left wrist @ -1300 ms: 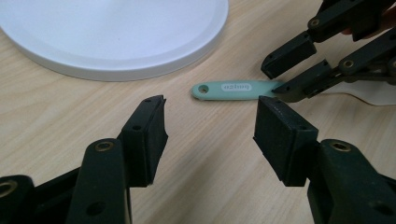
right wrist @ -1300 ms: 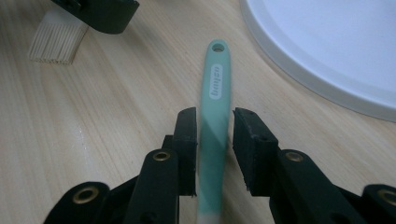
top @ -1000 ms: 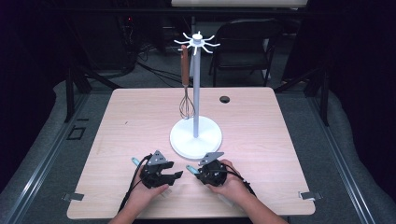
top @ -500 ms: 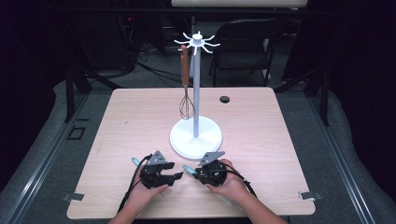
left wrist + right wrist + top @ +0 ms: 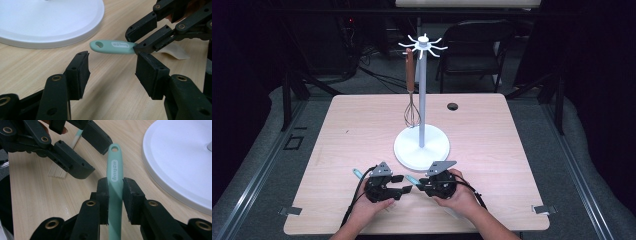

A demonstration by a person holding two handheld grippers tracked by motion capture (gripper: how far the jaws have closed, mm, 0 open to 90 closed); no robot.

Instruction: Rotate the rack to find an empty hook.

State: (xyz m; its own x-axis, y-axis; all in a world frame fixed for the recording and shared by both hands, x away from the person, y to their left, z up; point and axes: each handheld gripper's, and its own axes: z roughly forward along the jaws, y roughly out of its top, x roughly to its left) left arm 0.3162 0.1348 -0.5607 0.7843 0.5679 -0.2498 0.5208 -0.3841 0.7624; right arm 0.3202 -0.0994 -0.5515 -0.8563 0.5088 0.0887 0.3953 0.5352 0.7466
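right tongs point(image 5: 115, 188) clamp mint spatula handle point(image 5: 114, 170) mid-length; left tongs point(image 5: 112, 72) gape empty just before its holed tip. light, stiff, smooth plastic; grip flat handle sides.

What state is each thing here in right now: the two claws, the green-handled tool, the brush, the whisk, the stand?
Right gripper: shut on the teal-handled utensil.
Teal-handled utensil: clamped by its handle, hanging hole free.
Left gripper: open, nothing between its jaws.
Brush: lying on the table beside the left gripper.
Whisk: hanging from the stand.
Stand: upright on the table.
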